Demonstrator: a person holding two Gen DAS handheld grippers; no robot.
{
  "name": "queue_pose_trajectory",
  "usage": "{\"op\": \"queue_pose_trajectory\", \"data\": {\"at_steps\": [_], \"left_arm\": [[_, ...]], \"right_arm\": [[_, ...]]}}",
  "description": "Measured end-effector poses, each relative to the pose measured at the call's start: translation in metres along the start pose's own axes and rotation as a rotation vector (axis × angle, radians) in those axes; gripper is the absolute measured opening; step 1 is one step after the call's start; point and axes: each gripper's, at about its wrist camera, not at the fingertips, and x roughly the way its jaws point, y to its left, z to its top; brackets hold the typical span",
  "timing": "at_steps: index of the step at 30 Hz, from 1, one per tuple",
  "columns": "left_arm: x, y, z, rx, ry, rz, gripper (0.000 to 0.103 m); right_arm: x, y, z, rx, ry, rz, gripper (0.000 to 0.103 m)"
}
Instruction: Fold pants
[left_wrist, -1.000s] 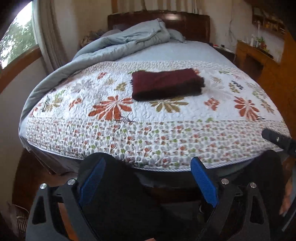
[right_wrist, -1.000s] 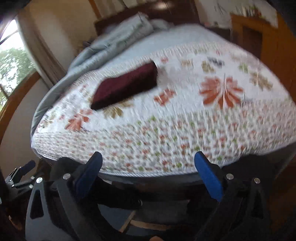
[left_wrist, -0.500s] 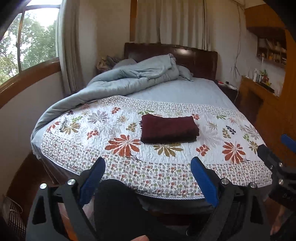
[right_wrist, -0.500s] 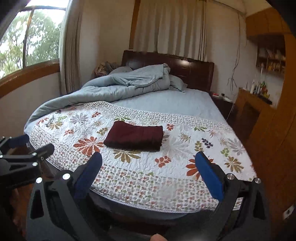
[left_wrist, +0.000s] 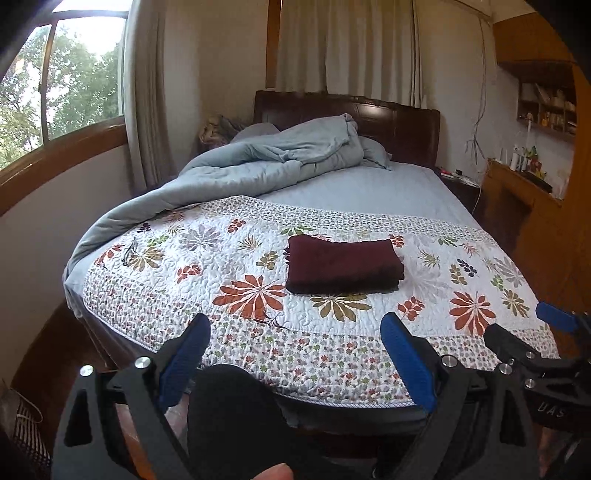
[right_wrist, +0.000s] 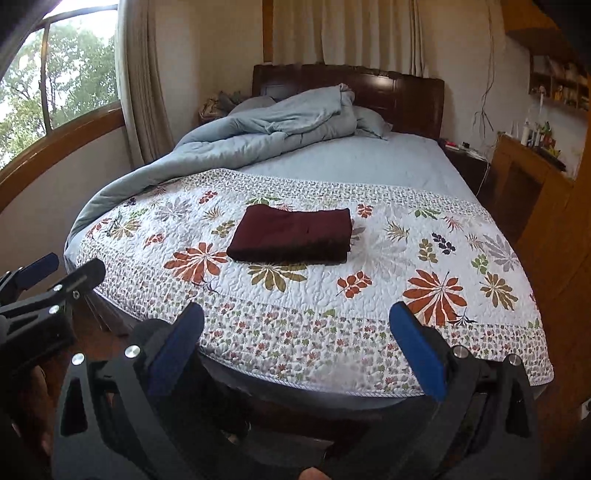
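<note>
1. The pants (left_wrist: 343, 266) are dark maroon and lie folded into a compact rectangle on the floral quilt (left_wrist: 229, 280), near the middle of the quilted area. In the left wrist view they sit at about 12 o'clock from the gripper tips; in the right wrist view they lie toward 11 o'clock.
2. The fold is stacked in layers, with the thick layered edge facing the foot of the bed (left_wrist: 369, 192).
3. The left gripper (left_wrist: 301, 354) is held off the foot of the bed, apart from the quilt and the pants. Its blue-padded fingers (left_wrist: 184, 358) stand wide apart and nothing is between them.
4. The right gripper (right_wrist: 295, 343) is likewise held short of the mattress edge, fingers spread wide, holding nothing.
5. In the left wrist view the right gripper shows at 3 o'clock; in the right wrist view the left gripper shows at 9 o'clock. The two are well apart.
6. A grey-blue duvet (left_wrist: 266, 162) is bunched at the head of the bed, at 12 o'clock beyond the pants, and trails down the window side.
7. A dark wooden headboard (left_wrist: 399, 122) stands behind the duvet. A window (left_wrist: 62, 85) sits at 10 o'clock, and wooden shelving (left_wrist: 546, 107) at 2 o'clock.
8. A fingertip (left_wrist: 275, 472) shows at the bottom edge of the left wrist view.
</note>
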Motion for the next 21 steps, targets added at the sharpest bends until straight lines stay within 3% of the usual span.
{"op": "queue_pose_trajectory", "data": {"at_steps": [21], "left_arm": [[0.006, -0.009, -0.004, 0.035, -0.022, -0.024, 0.094]], "right_arm": [[0.022, 0.002, -0.014, 0.007, 0.021, 0.03, 0.1]]}}
